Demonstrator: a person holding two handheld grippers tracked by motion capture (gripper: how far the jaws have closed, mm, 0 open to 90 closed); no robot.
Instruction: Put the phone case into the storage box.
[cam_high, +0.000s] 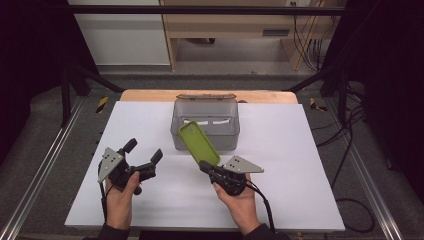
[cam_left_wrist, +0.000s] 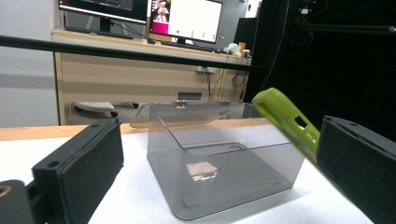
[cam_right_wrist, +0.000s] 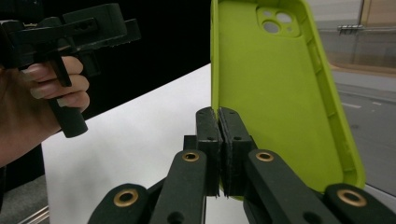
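In the high view, the right gripper (cam_high: 206, 166) held the green phone case (cam_high: 198, 142) by its lower edge, above the white desk (cam_high: 280, 150). The long axis of the case ran from the gripper up toward the grey transparent box (cam_high: 206, 125), and its hollow side faced up.

The left gripper (cam_high: 143, 153) had its jaws wide, with nothing between them.

In the left gripper view, the case (cam_left_wrist: 285, 116) leaned beside the box (cam_left_wrist: 224, 158).

In the right gripper view, the jaws were shut on the rim of the case (cam_right_wrist: 275, 88), with the camera cutout at the far end.

Two grippers are counted, the left gripper (cam_high: 142, 154) and the right gripper (cam_high: 204, 165). One green case (cam_high: 199, 142), one grey box (cam_high: 205, 124) and one table (cam_high: 280, 165) are seen.
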